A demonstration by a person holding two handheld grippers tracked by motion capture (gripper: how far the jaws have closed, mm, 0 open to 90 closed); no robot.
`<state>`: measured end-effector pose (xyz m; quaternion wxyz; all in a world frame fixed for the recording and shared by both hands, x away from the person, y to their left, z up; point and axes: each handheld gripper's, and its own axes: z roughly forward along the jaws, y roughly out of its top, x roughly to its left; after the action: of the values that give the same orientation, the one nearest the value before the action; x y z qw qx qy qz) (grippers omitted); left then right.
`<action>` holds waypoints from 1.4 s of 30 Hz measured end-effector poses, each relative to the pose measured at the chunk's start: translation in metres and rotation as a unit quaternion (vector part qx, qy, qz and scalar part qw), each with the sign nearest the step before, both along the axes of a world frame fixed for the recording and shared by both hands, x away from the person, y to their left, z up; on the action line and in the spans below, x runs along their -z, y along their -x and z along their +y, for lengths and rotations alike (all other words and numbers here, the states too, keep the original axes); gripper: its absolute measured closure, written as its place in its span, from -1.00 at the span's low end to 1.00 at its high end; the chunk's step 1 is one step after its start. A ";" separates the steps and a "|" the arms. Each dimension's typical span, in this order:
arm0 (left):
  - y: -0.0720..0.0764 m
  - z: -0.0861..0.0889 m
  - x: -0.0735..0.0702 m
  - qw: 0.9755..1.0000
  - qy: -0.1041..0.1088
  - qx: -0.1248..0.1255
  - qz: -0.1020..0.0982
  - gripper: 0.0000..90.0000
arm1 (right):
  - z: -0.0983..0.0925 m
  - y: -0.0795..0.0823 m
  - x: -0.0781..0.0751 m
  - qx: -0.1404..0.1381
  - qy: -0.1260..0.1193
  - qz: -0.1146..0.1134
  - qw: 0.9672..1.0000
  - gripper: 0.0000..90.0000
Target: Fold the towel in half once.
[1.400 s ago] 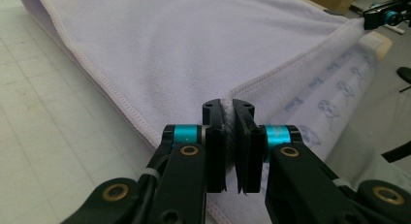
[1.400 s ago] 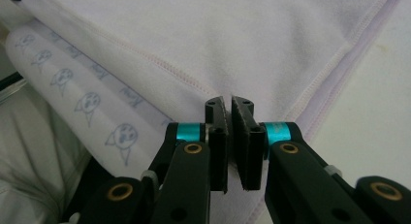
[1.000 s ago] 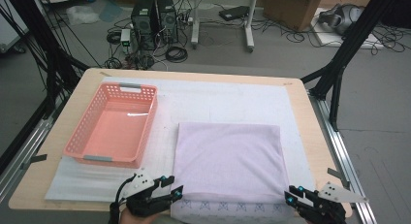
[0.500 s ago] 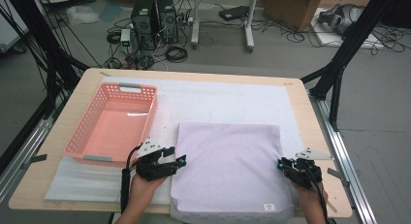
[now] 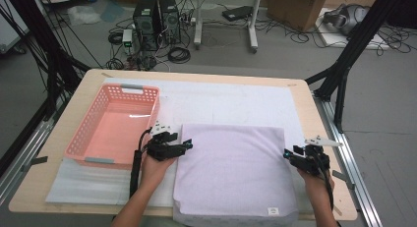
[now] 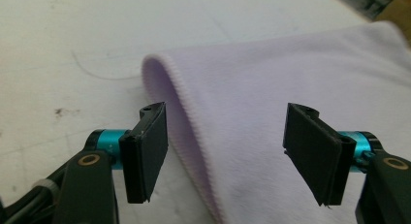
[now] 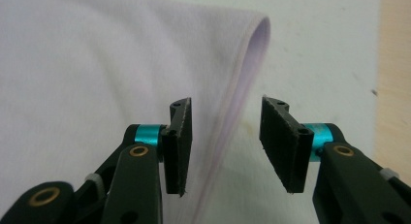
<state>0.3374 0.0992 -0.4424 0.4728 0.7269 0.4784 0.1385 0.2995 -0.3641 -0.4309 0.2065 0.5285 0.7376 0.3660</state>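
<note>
Folded lilac towel (image 5: 233,175) on the white padded sheet (image 5: 221,101) that covers the wooden worktop (image 5: 324,133). The towel lies flat in the near half of the sheet, its near edge at the front of the worktop, with a small white label (image 5: 273,211) near its near right corner. An empty pink plastic basket (image 5: 114,125) stands to its left, just beside it and apart from it.

Left tongs (image 5: 186,145), high view: held at the towel's left edge, toward the far corner. Left gripper view (image 6: 225,153): the jaws stand wide apart and straddle the rounded fold, one jaw over the bare sheet and the other over the cloth. No layer is clamped.

Right tongs (image 5: 287,154), high view: held at the towel's right edge, opposite the left pair. Right gripper view (image 7: 225,146): the jaws stand apart, less widely, astride the hemmed edge with nothing gripped between them.

Judgement of step: both tongs appear placed to close on opposite side edges, probably ahead of lifting or folding the towel again.

Risks:
- A jaw that closes too high may catch only the upper layer, so that the fold opens on lifting.
- The jaw on the sheet side may pinch the padded sheet along with the cloth and drag it.
- Unequal closure or uneven lifting of the two hands would skew the towel.
- The left hand works close to the basket and could nudge it.
</note>
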 end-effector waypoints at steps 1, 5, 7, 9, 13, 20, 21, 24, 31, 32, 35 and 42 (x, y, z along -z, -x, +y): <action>-0.003 -0.001 0.001 1.000 -0.002 -0.007 0.002 -0.24 | 0.002 -0.006 0.001 0.000 0.006 0.001 1.000 0.17; -0.014 -0.005 0.000 1.000 -0.013 -0.024 0.001 -0.22 | 0.009 -0.023 0.008 -0.013 0.029 0.012 0.999 0.20; -0.020 -0.007 0.002 0.999 -0.019 -0.031 0.006 -0.22 | 0.011 -0.026 0.011 -0.015 0.037 0.019 0.999 0.22; -0.026 -0.010 0.005 0.999 -0.026 -0.034 0.018 -0.19 | 0.010 -0.027 0.012 -0.012 0.026 0.023 0.999 0.27; -0.028 -0.014 0.009 0.999 -0.039 -0.029 0.020 -0.04 | 0.010 -0.026 0.012 -0.024 0.019 0.027 0.999 0.57; -0.024 -0.019 0.007 0.997 -0.073 -0.012 0.015 0.93 | 0.009 -0.027 0.012 -0.035 -0.011 0.041 0.999 0.91; -0.025 -0.018 0.006 0.997 -0.070 -0.015 0.019 0.93 | 0.009 -0.027 0.012 -0.037 -0.009 0.041 0.998 0.92; -0.025 -0.017 0.003 0.998 -0.053 -0.036 0.001 0.94 | 0.008 -0.028 0.010 -0.036 -0.008 0.030 0.999 0.93; -0.041 -0.019 -0.023 0.997 -0.024 -0.066 -0.033 0.94 | 0.008 -0.041 -0.009 -0.020 -0.022 -0.013 0.999 0.93; -0.046 -0.019 -0.025 0.997 -0.021 -0.071 -0.034 0.94 | 0.009 -0.045 -0.012 -0.019 -0.021 -0.017 0.999 0.93; -0.059 -0.015 -0.030 0.996 -0.011 -0.081 -0.040 0.94 | 0.010 -0.059 -0.018 -0.016 -0.021 -0.031 0.999 0.93; -0.087 -0.008 -0.021 0.996 -0.004 -0.080 -0.046 0.93 | 0.016 -0.096 -0.017 -0.008 -0.013 -0.034 0.999 0.93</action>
<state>0.4245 0.0911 -0.4213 0.4789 0.6810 0.5121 0.2114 0.3954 -0.3478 -0.4136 0.2212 0.5125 0.7296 0.3951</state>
